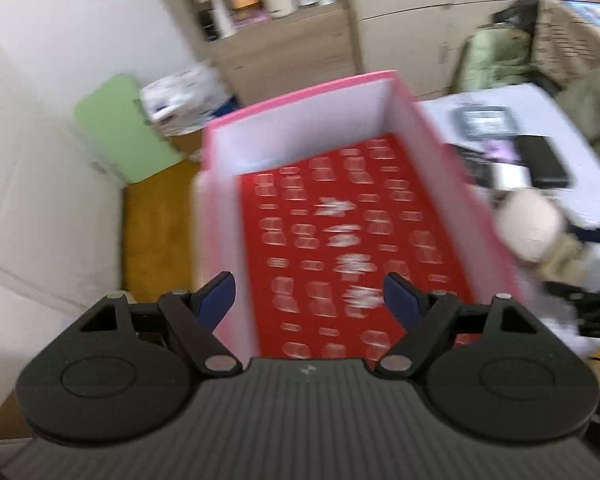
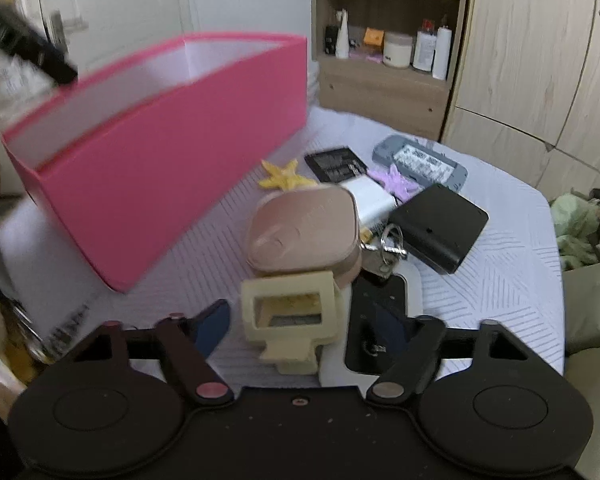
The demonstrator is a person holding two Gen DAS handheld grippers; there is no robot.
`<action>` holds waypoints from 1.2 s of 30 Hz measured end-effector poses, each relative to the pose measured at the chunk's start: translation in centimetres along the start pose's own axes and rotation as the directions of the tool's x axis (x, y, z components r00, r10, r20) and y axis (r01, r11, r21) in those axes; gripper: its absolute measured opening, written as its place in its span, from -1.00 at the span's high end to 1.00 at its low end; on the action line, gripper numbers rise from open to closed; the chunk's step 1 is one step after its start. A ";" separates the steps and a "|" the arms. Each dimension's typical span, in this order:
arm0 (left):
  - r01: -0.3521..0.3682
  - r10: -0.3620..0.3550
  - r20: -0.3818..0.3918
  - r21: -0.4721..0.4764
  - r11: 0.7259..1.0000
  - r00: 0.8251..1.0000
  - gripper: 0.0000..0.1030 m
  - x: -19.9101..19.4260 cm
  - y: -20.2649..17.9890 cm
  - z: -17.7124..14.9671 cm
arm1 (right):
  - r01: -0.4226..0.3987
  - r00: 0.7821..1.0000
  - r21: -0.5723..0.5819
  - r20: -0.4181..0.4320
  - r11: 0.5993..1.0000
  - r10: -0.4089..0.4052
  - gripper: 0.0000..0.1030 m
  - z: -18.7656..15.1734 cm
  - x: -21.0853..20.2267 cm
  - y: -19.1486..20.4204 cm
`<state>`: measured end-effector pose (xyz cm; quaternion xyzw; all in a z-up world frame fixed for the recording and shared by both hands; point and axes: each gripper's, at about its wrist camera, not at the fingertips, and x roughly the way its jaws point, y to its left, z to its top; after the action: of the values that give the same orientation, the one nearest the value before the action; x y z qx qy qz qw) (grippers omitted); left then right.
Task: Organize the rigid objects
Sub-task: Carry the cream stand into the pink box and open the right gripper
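Observation:
A pink box (image 1: 300, 96) with white inner walls and a red patterned floor (image 1: 340, 220) fills the left wrist view, blurred. My left gripper (image 1: 308, 298) hangs open over its near end: the left finger (image 1: 216, 296) is at the box's left wall and the right finger (image 1: 400, 300) is over the red floor. In the right wrist view a cream plastic frame-shaped piece (image 2: 288, 320) stands on the table between the open fingers of my right gripper (image 2: 302, 330), with a gap on each side. The pink box (image 2: 160, 168) lies to its left.
On the white table cover (image 2: 500, 300) lie a beige rounded case (image 2: 304, 228), a black box (image 2: 440, 228), a white adapter (image 2: 370, 196), a key ring (image 2: 392, 240), a black phone (image 2: 376, 312), yellow (image 2: 280, 176) and purple (image 2: 396, 182) starfish, and a grey console (image 2: 420, 160). Shelves (image 2: 388, 60) stand behind.

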<state>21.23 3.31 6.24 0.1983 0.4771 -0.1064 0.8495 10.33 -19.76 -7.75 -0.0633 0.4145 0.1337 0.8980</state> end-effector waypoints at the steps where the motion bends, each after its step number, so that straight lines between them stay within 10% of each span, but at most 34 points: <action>1: -0.014 0.014 -0.003 0.006 1.000 1.000 -0.41 0.5 0.7 0.2 | 0.006 1.000 0.002 0.001 1.000 -0.006 -0.21 0.1 -0.1 0.2; 14: 0.021 -0.021 0.002 0.005 1.000 1.000 0.01 6.1 4.8 -2.1 | -0.048 0.996 0.238 0.081 0.970 0.029 -0.20 2.1 -5.1 -1.8; 17: 0.028 -0.029 -0.005 -0.015 0.999 1.000 0.13 6.8 5.5 -2.8 | -0.097 0.989 0.238 0.134 0.966 0.067 -0.20 4.1 -6.1 -1.4; 22: 0.107 -0.109 -0.008 -0.108 0.988 0.994 0.88 7.9 7.7 -3.6 | -0.195 0.965 0.168 0.211 0.966 0.158 -0.20 8.9 -6.5 0.5; 25: 0.157 -0.157 0.017 -0.151 0.976 0.988 0.87 7.5 7.9 -4.0 | -0.237 0.951 0.084 0.222 0.968 0.214 -0.20 11.9 -5.9 2.6; 36: 0.145 -0.109 0.152 -0.250 0.957 0.982 0.87 6.4 6.2 -6.6 | -0.391 0.915 0.176 -0.035 0.904 0.402 -0.20 21.7 6.9 7.4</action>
<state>21.76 11.84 -0.86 0.0465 0.4396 -0.1107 0.8901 28.21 -6.56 1.06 0.0923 0.4596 0.2764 0.8390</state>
